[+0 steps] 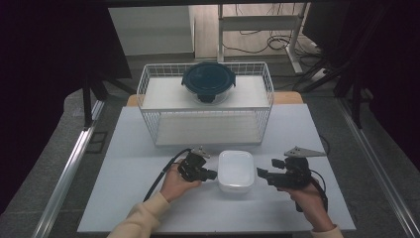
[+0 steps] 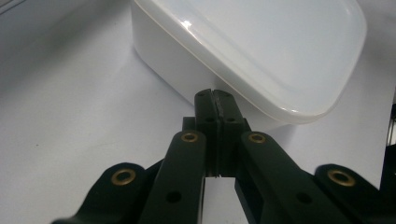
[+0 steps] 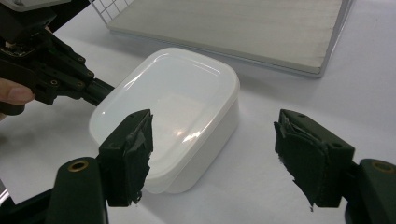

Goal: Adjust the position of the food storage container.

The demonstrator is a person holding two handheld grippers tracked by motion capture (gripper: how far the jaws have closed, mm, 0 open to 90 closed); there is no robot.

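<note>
A white lidded plastic box (image 1: 236,170) sits on the table near the front, between my two grippers. My left gripper (image 1: 212,174) is shut, its tips at the box's left wall; in the left gripper view the closed jaws (image 2: 215,95) meet just under the lid's rim (image 2: 280,109). My right gripper (image 1: 262,173) is open just right of the box, pointing at it. In the right gripper view the box (image 3: 177,116) lies ahead of the left pad (image 3: 133,140), with the gap (image 3: 212,140) over the box's near corner.
A white wire basket (image 1: 206,104) stands behind the box, with a dark round lidded container (image 1: 208,81) on its upper shelf. The white table (image 1: 133,148) ends close behind the person's hands. Table legs and cables lie beyond.
</note>
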